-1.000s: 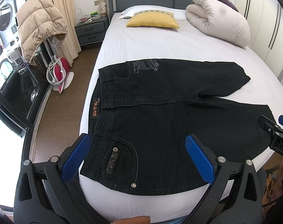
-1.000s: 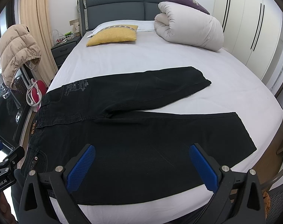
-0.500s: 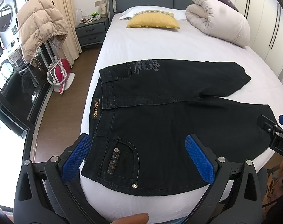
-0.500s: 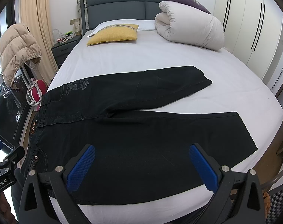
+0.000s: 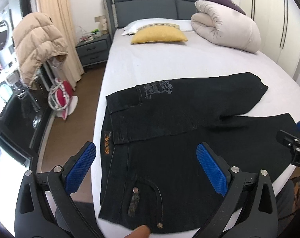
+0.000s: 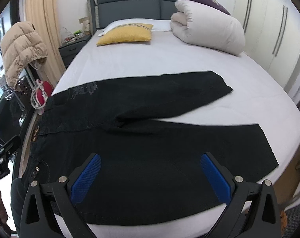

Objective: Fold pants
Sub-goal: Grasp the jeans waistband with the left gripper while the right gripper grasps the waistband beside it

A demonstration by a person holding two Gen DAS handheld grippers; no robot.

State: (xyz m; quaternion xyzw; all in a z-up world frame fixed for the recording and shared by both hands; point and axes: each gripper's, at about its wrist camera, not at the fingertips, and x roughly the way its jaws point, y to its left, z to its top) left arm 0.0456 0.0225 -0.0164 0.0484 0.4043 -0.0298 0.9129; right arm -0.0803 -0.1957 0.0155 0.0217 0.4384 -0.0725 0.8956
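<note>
Black jeans [image 5: 179, 138] lie flat on the white bed, waistband at the left edge, both legs running right and spread in a V. They also show in the right wrist view [image 6: 150, 138]. My left gripper [image 5: 146, 162] is open, hovering over the near hip with its pocket and orange waist label [image 5: 107, 146]. My right gripper [image 6: 150, 170] is open above the near leg's thigh. Each gripper shows at the edge of the other's view.
A yellow pillow [image 5: 158, 36] and a rolled white duvet [image 5: 227, 29] lie at the head of the bed [image 5: 150, 63]. A nightstand [image 5: 92, 49], a beige puffer jacket [image 5: 37, 45] on a rack and wooden floor are to the left. Wardrobes [image 6: 272, 31] stand on the right.
Both grippers have moved forward and lower over the jeans, which now look larger. The jeans have not moved; both grippers stay open.
</note>
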